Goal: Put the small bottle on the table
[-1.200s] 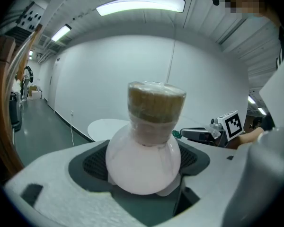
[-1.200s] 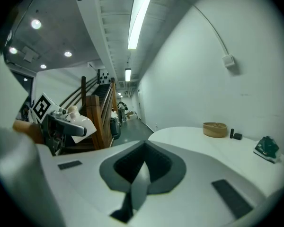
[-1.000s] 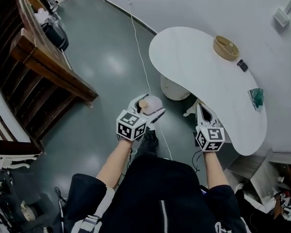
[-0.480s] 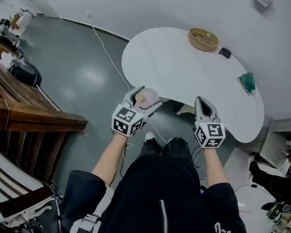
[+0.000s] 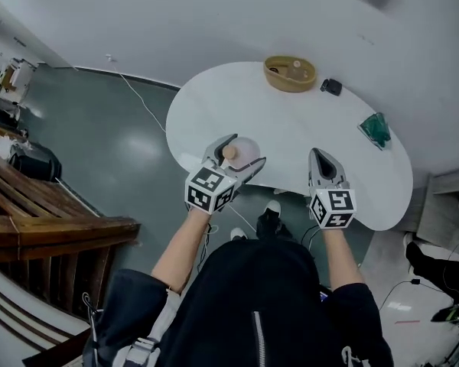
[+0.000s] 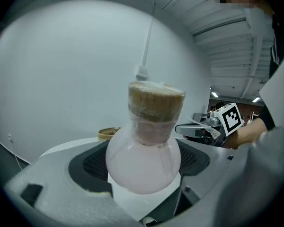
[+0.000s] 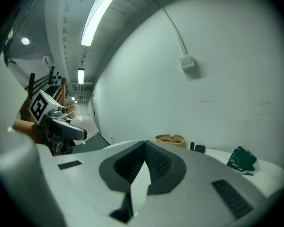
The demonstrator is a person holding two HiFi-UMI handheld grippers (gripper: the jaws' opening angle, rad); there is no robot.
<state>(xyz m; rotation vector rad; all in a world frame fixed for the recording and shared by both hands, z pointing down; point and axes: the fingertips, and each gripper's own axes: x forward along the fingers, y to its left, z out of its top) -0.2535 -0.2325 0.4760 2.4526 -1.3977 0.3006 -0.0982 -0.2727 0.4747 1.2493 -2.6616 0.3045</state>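
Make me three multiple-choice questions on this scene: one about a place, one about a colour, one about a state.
1. Where is the small bottle?
A. In a drawer.
B. Between the jaws of the left tool.
C. On a shelf.

2. What colour is the table?
A. White.
B. Black.
C. Red.

3. What state is the right tool in?
A. Wide open.
B. Shut on a spoon.
C. Shut and empty.

Answers:
1 B: the left gripper view shows the jaws clamping its round body.
2 A: the top is plain white in the head view.
3 C: the right gripper view shows the jaws together with nothing between them.
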